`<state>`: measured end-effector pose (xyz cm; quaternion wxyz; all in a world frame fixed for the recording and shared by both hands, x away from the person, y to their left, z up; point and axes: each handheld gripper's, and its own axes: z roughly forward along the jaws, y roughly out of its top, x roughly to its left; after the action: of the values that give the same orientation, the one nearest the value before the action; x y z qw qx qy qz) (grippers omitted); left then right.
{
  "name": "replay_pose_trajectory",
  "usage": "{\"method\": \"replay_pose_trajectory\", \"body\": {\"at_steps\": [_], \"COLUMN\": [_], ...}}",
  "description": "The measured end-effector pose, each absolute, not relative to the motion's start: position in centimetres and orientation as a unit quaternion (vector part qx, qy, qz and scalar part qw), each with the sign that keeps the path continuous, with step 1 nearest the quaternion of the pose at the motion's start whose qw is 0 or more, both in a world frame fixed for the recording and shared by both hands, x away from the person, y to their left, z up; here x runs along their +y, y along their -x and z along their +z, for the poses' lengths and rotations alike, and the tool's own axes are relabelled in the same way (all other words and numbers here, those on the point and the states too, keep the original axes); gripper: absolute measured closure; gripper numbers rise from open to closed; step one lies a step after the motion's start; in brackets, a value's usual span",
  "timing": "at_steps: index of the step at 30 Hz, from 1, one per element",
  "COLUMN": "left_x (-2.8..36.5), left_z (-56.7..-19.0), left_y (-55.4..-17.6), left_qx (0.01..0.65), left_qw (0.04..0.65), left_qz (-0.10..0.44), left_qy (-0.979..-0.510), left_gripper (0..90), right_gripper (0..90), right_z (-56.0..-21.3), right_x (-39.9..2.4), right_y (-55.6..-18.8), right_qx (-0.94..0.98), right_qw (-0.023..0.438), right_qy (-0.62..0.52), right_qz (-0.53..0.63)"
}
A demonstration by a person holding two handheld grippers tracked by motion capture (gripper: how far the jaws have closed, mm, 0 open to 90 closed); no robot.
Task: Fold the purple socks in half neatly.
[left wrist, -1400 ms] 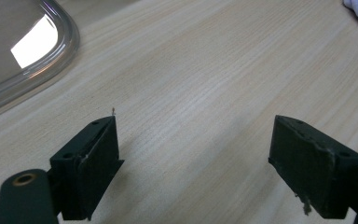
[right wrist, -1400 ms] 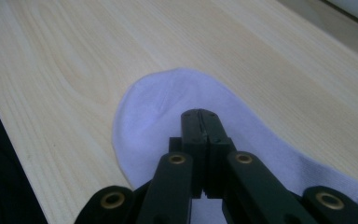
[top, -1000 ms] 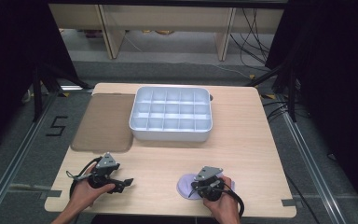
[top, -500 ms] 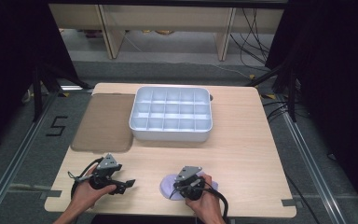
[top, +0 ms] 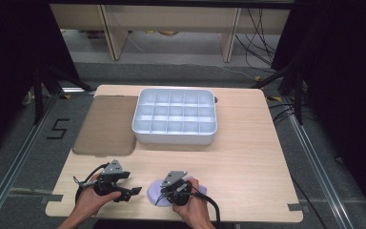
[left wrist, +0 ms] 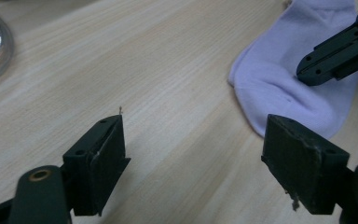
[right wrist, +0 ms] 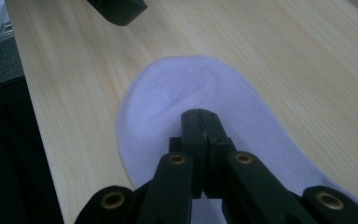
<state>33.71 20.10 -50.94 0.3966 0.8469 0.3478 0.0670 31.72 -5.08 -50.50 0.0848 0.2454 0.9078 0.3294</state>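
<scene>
The left gripper [top: 124,190], jaws spread and just easing inward on nothing, lay just left of the lilac sock [top: 153,192] on the counter [top: 248,157]; the right gripper [top: 163,193], jaws pressed together, rested atop the sock.

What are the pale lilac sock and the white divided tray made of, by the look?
Pale lilac sock: soft knit fabric, probably cotton blend; matte, fine creases, lies limp and flat on the table. White divided tray: likely moulded plastic; smooth, slightly glossy walls, uniform thin dividers, rounded corners. Neither can be confirmed beyond appearance.
</scene>
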Motion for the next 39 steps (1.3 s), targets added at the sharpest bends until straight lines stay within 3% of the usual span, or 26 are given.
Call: {"method": "replay_pose_trajectory", "body": {"at_steps": [7, 22, 29, 32, 34, 39], "left_x": [19.5, 16.5, 15.0, 14.9, 14.8, 14.6], "left_z": [-50.9, -50.9, -51.4, -51.1, -51.2, -51.3], "left_y": [-33.3, -33.1, -33.1, -33.2, -33.0, -32.8], "left_qx": [0.345, 0.313, 0.3, 0.282, 0.284, 0.275], "left_qw": [0.405, 0.41, 0.391, 0.38, 0.383, 0.394], "left_qz": [0.053, 0.047, 0.049, 0.055, 0.061, 0.078], "left_qy": [-0.845, -0.856, -0.869, -0.879, -0.877, -0.873], "left_gripper": [26.0, 46.1, 49.1, 54.5, 66.1, 78.5], "right_gripper": [90.0, 89.2, 88.9, 88.8, 88.6, 88.6], "right_z": [-50.3, -48.2, -48.1, -48.0, -48.2, -48.3], "right_x": [-5.2, -11.2, -11.9, -11.8, -11.6, -11.5], "right_y": [-31.8, -31.6, -31.6, -31.6, -31.6, -31.5], "right_qx": [0.901, 0.868, 0.864, 0.869, 0.869, 0.871], "right_qw": [0.079, 0.107, 0.106, 0.103, 0.101, 0.106], "right_qy": [-0.25, -0.297, -0.307, -0.302, -0.301, -0.295], "right_qz": [0.345, 0.383, 0.385, 0.378, 0.38, 0.379]}}
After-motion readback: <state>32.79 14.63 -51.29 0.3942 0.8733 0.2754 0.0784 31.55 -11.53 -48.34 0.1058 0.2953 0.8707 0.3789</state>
